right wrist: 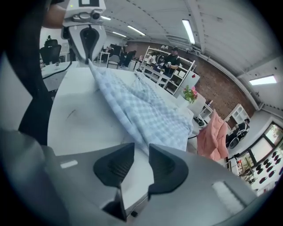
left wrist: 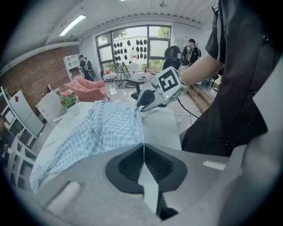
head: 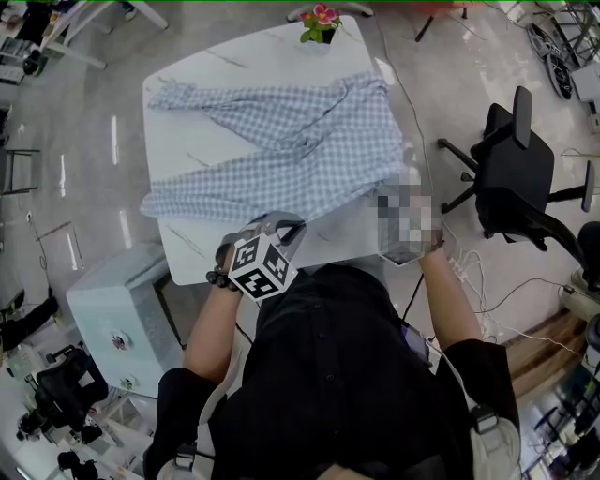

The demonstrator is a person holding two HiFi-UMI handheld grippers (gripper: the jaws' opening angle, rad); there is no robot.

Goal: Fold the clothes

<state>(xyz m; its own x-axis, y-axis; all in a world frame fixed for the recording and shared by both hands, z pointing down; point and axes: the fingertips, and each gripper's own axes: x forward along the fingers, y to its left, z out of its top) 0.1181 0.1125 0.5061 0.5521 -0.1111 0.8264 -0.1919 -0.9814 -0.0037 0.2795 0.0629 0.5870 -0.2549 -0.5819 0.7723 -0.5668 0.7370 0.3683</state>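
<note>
Lying spread over the white table (head: 183,141), the blue-and-white checked garment (head: 281,141) covers most of the top. Its wider part sits toward the table's right side in the head view, and two long stretches of cloth splay out to the left, one to the far corner and one to the near corner. Its near edge runs close to the person's side of the table.

The left gripper (left wrist: 143,154) has its jaws pressed together on that near edge. In the right gripper view the cloth rises in a ridge from the table up into the pinch. The right gripper (right wrist: 140,165) is further along the same edge, with its jaws a narrow gap apart. Bare table shows between them, and the cloth ends just at their tips without being pinched.

Each gripper carries a cube (head: 261,267) printed with square black-and-white block markers. The pattern on the right gripper's cube (left wrist: 170,84) is sharp in the left gripper view.

A small pot of pink flowers (head: 321,23) stands at the table's far edge, clear of the cloth. A black office chair (head: 516,164) stands on the floor to the right, and a pale cabinet (head: 122,309) sits at the near left. The person wears a black shirt (head: 356,375) and a bead bracelet (head: 217,277) on the left wrist.
</note>
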